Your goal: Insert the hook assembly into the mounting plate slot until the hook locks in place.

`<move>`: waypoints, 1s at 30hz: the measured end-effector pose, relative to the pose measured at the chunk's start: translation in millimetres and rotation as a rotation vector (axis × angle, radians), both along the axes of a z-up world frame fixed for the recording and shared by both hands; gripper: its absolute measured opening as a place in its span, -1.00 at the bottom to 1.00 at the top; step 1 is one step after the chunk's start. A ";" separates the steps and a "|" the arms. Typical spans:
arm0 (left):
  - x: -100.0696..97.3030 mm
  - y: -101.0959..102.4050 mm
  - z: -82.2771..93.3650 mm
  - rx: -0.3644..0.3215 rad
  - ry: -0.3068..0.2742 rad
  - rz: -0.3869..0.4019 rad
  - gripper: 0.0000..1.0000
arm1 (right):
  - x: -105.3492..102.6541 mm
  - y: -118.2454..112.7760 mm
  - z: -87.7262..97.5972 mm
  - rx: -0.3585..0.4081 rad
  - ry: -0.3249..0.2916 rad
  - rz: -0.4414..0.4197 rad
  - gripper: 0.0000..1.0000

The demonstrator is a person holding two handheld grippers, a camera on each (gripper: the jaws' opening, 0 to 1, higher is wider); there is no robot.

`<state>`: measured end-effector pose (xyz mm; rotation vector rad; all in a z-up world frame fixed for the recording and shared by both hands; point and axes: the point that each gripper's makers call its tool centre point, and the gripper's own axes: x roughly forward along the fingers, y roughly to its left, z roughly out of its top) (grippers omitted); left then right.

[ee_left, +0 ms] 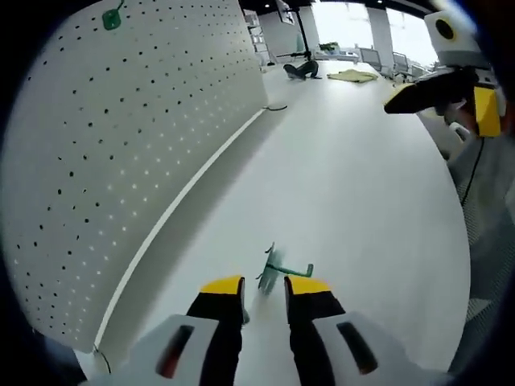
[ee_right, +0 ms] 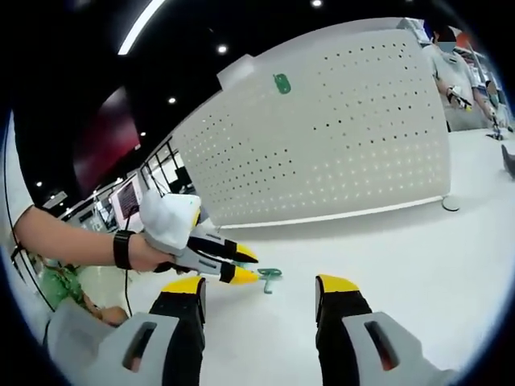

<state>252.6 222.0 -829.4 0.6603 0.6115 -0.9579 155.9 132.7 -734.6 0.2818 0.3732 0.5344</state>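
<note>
In the left gripper view, the left gripper (ee_left: pixel 264 288) rises from the bottom centre of the frame, its two yellow-tipped jaws parted by a narrow gap. The green hook assembly (ee_left: pixel 276 270) lies on the white table (ee_left: pixel 346 193) just beyond the tips, at the mouth of that gap; whether the jaws touch it cannot be told, and it is somewhat blurred. The white perforated mounting plate (ee_left: pixel 121 161) fills the left side of the frame, standing upright along the table edge, with a small green piece (ee_left: pixel 112 19) fixed near its top at the upper left. The right gripper (ee_left: pixel 438 92) enters at the upper right, well apart from the hook. In the right gripper view, the right gripper (ee_right: pixel 259 285) comes up from the bottom with its jaws spread wide and nothing between them. The left gripper (ee_right: pixel 239 265) reaches in from the left of the frame, held by a hand (ee_right: pixel 149 256) with a dark wristband, and its yellow tips sit close together beside the hook assembly (ee_right: pixel 268 276), which rests on the table (ee_right: pixel 418 257) at lower centre, touching or nearly touching the lower tip. The mounting plate (ee_right: pixel 338 137) stands across the upper centre and right, bearing the green piece (ee_right: pixel 282 83) near its top. A person (ee_right: pixel 451 72) stands at the upper right.
</note>
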 end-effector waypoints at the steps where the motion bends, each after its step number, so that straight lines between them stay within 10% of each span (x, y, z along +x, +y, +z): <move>1: 0.9 -0.3 -0.8 0.006 -0.003 -0.004 -0.57 | 0.2 -0.4 -0.1 0.003 0.002 -0.002 0.11; 30: 5.5 -8.5 -20.6 0.071 0.019 -0.081 -0.78 | -1.8 -1.0 -6.5 0.023 0.037 0.000 0.05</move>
